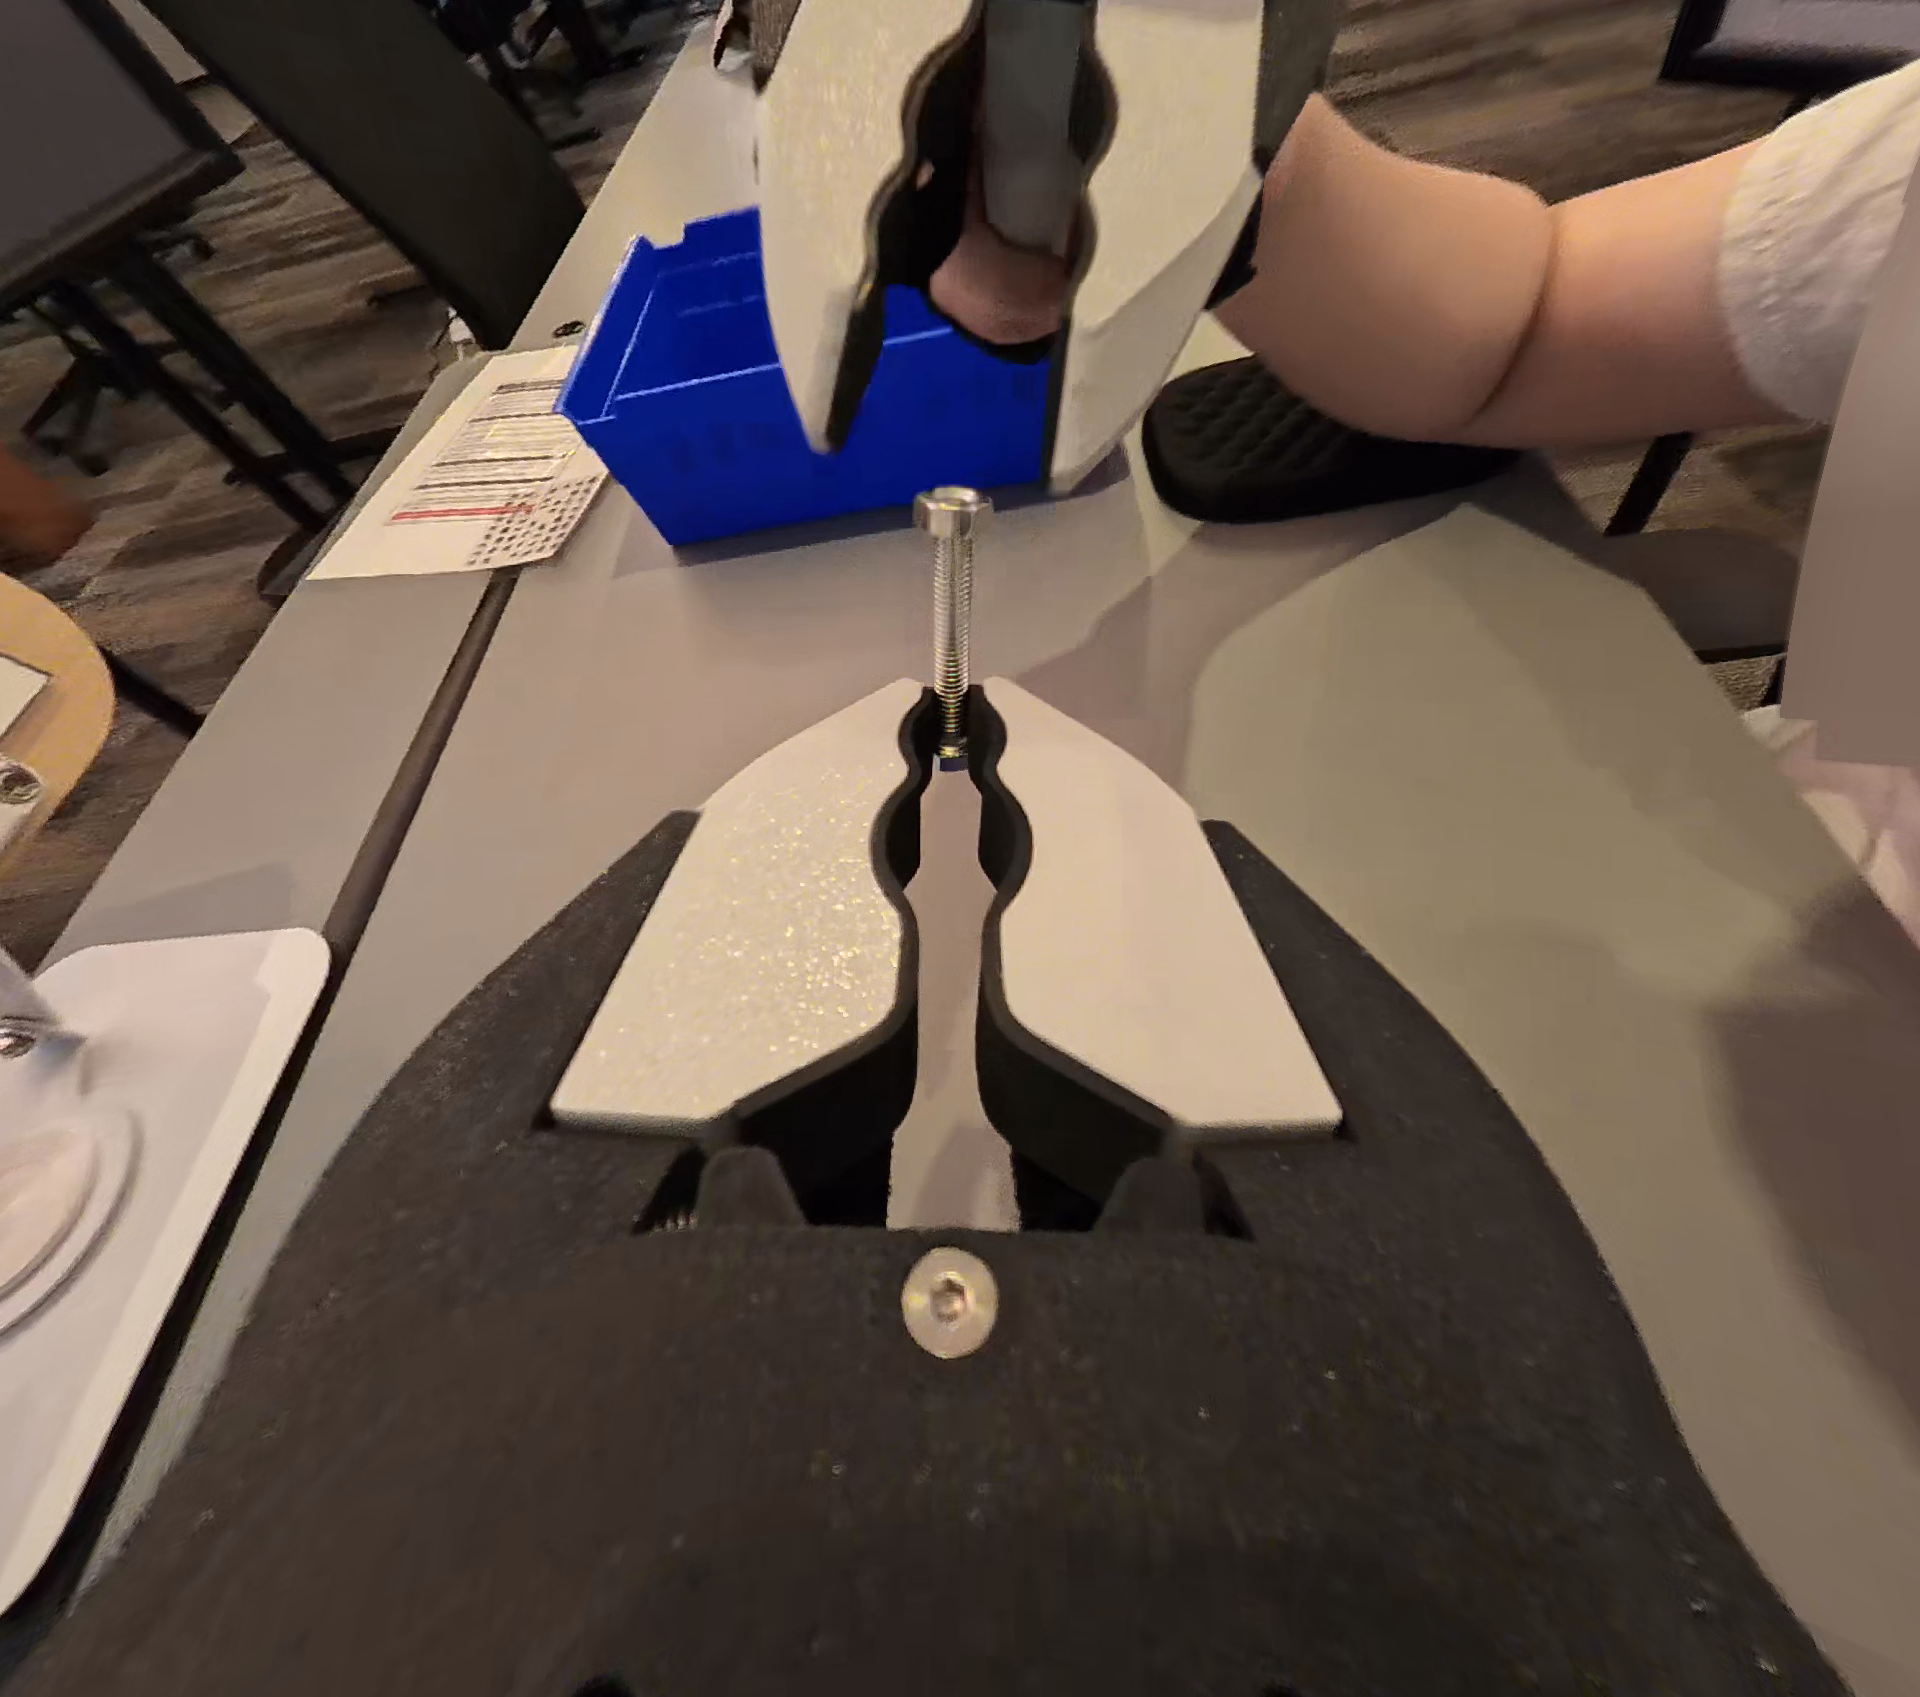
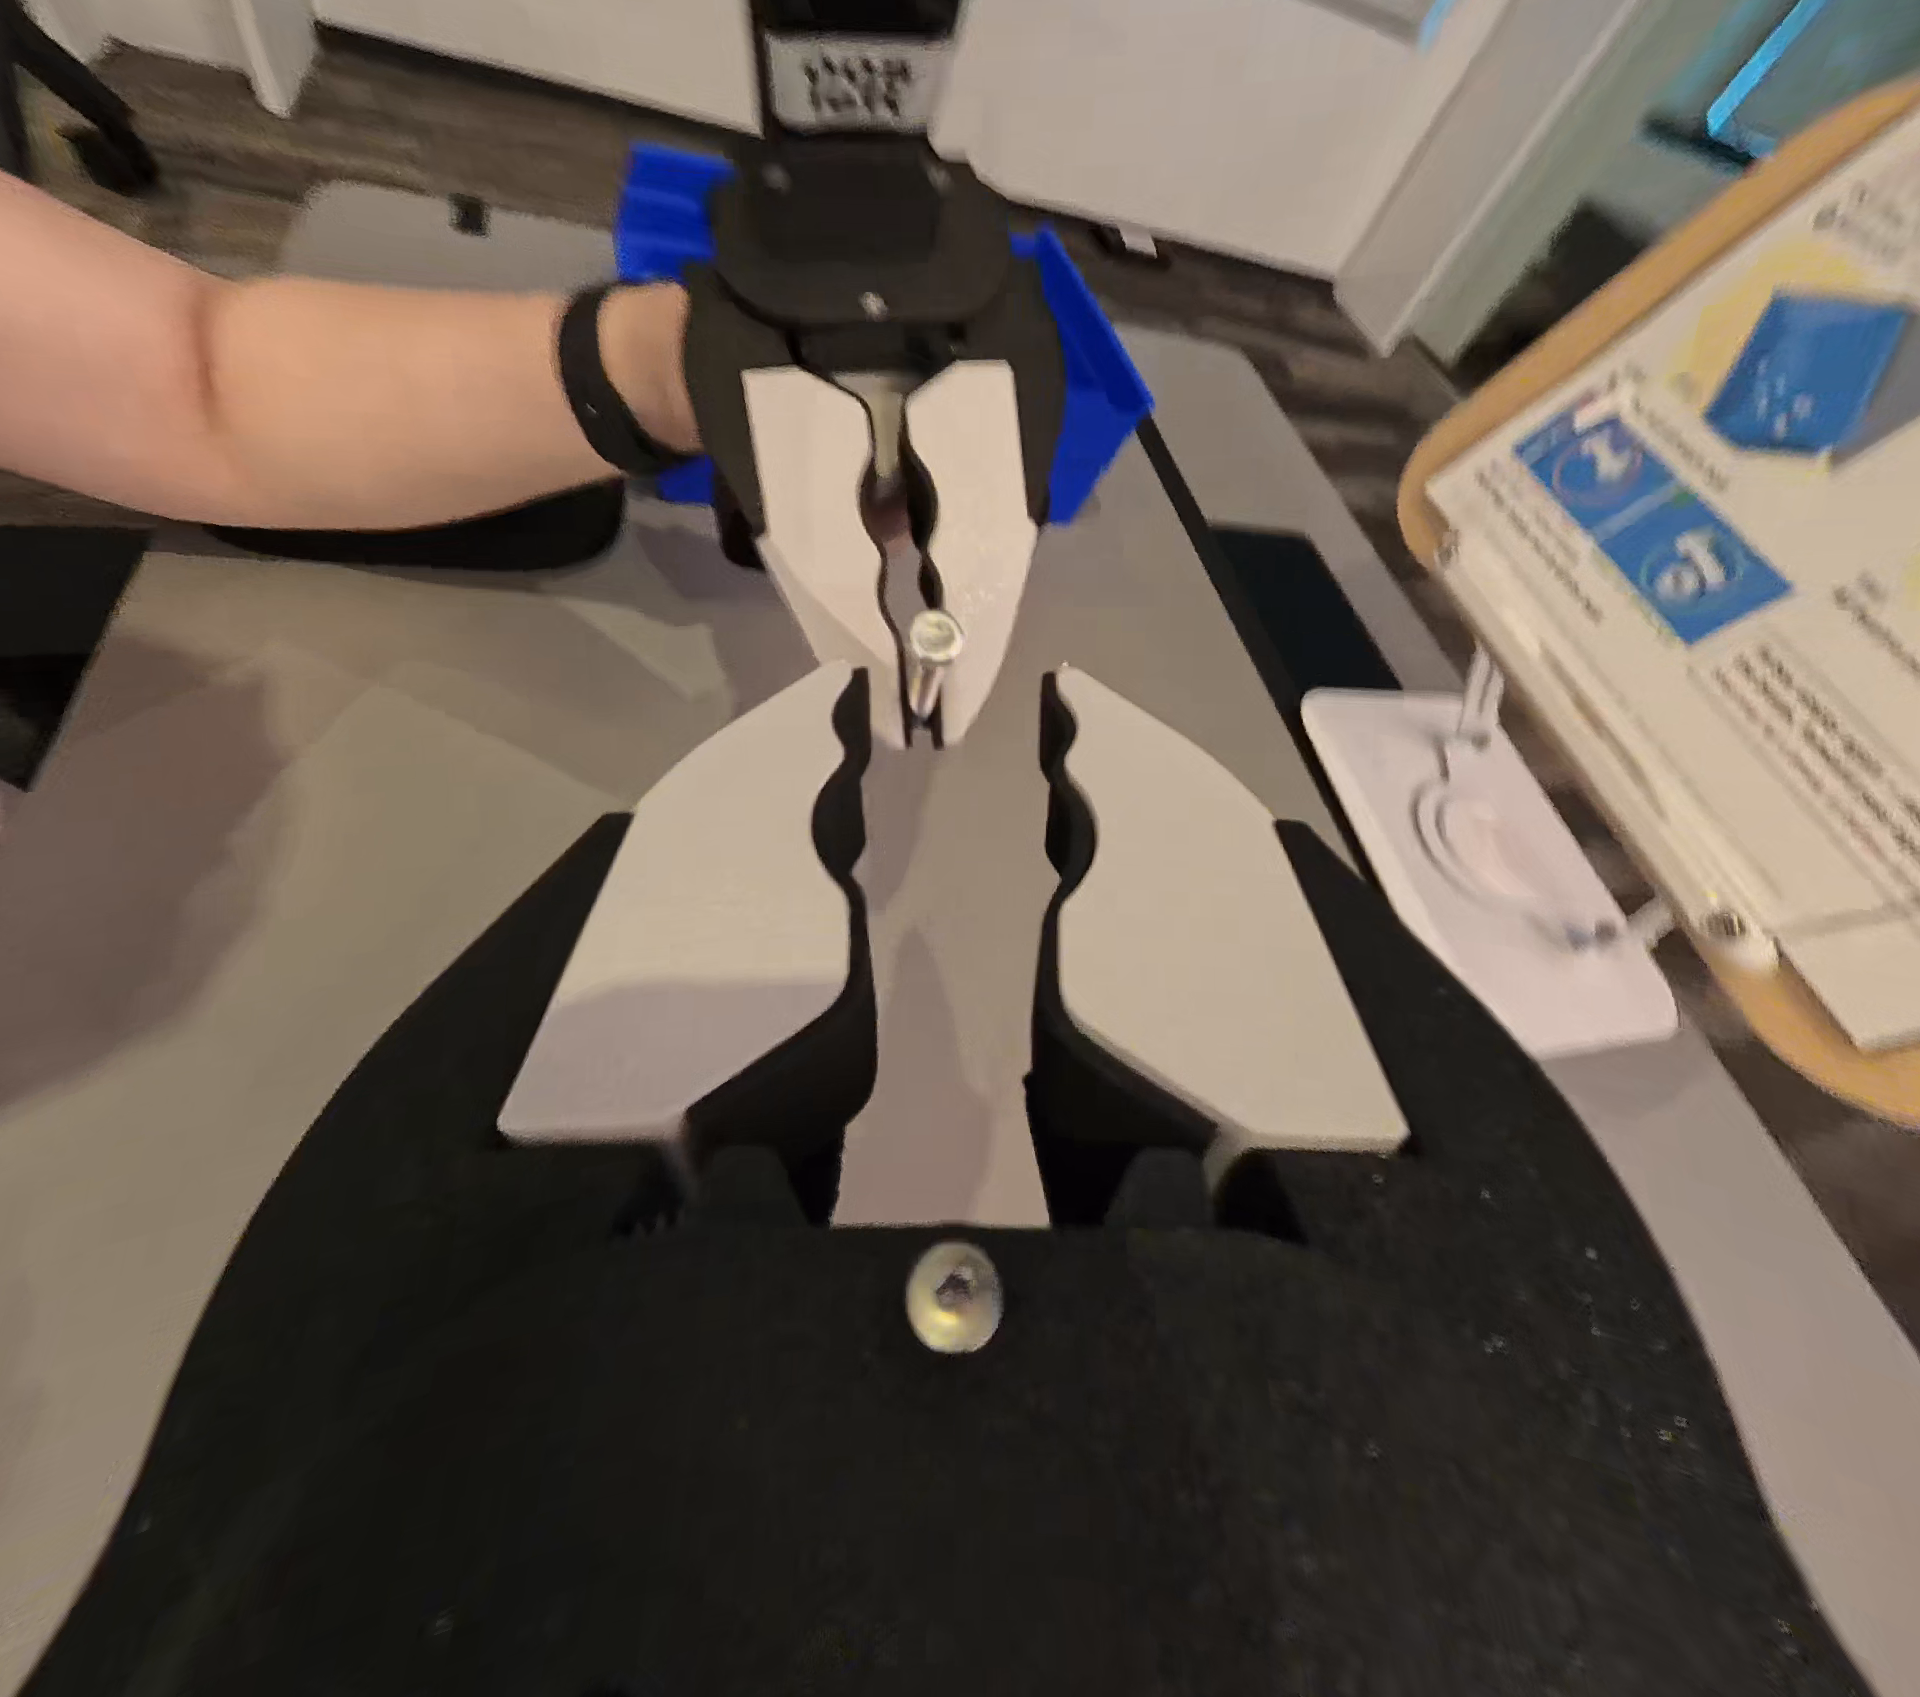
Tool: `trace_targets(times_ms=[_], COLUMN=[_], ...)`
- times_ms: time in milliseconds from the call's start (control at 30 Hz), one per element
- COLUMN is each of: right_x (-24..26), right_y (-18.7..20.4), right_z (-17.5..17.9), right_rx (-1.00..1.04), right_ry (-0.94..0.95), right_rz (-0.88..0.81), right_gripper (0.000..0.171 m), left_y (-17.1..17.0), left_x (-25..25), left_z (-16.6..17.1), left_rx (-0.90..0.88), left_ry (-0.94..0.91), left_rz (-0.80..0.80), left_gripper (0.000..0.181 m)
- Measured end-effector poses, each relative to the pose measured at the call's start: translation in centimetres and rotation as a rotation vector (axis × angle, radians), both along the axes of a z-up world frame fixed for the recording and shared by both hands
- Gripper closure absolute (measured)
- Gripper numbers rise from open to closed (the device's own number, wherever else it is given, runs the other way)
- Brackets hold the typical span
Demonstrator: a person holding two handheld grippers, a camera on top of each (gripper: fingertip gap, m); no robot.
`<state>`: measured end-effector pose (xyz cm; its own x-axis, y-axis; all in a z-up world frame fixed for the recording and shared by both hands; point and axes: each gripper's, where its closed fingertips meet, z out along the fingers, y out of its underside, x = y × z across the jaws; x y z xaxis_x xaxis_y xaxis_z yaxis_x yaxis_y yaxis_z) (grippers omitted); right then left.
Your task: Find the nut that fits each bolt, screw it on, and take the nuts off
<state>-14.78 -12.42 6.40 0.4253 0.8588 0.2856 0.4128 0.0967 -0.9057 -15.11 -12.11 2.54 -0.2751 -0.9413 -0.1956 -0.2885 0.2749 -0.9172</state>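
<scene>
Pinching the bolt [image 1: 951,608] by its threaded end, the left hand-held gripper [image 1: 951,702] faces the spread right hand-held gripper [image 1: 940,452].

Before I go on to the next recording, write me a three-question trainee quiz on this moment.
1. True or false: the left gripper is shut on the bolt.
2. Multiple choice: the right gripper is (a) open and holding nothing, (b) shut on a nut, (c) resting in the blue bin.
3. Short answer: which end of the bolt sticks out of the left gripper toward the right gripper?

Key
1. True. Its fingertips clamp the threaded end.
2. a. The fingers stand apart, with nothing between them.
3. The hex head; the threaded shaft runs back into the fingertips.
</scene>
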Motion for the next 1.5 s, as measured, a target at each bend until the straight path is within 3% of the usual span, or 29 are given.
trace_targets(times_ms=[133, 500, 1133, 1500], right_x=[-0.1, -1.3, -1.4, -0.5], right_y=[-1.6, -4.2, -3.9, -0.2], right_z=[1.6, 0.4, -0.4, 0.3], right_rx=[0.111, 0.117, 0.106, 0.02], right_ry=[0.057, 0.047, 0.015, 0.113], right_rz=[0.118, 0.327, 0.328, 0.095], right_gripper=[0.145, 0.15, 0.161, 0.161], left_y=[-0.8, -4.1, -4.5, -0.7], left_x=[-0.1, -0.1, 0.3, 1.1], left_z=[0.0, 0.0, -0.3, 0.4], left_rx=[-0.016, -0.066, -0.056, -0.029], left_ry=[-0.001, 0.006, 0.019, 0.009], left_rz=[-0.046, -0.209, -0.21, 0.051], left_gripper=[0.177, 0.177, 0.177, 0.177])
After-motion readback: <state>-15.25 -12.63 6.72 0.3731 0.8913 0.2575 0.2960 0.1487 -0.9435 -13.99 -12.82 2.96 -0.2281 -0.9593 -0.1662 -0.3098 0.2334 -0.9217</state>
